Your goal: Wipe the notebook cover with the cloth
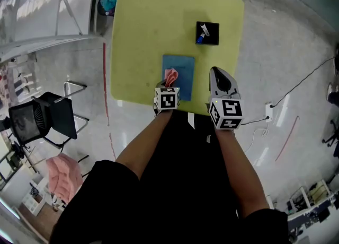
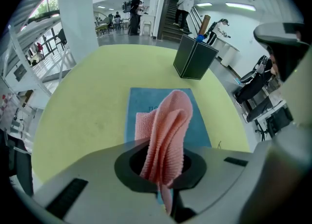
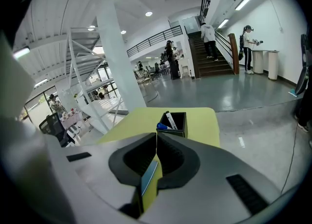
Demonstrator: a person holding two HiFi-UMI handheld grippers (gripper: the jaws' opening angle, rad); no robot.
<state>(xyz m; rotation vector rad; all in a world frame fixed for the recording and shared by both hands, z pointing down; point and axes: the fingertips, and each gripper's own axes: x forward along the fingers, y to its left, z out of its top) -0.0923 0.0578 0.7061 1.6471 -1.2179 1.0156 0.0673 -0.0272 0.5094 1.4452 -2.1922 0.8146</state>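
The left gripper's (image 2: 162, 168) jaws were clamped on the pink cloth (image 2: 168, 125), which stood bunched up over the near end of the blue notebook (image 1: 184, 67). The notebook lay flat on the yellow surface (image 1: 143, 31). The right gripper (image 3: 156, 138) hung near the notebook's right side (jaws pressed together, nothing between them). A black pen holder (image 1: 207, 32) stood farther back.

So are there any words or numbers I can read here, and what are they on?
No text here reads clearly.
On the notebook: pale print, half hidden by the cloth, unreadable.
In the pen holder: marks on a white item, too small.
On the marker cubes: black-and-white patterns only, no letters.
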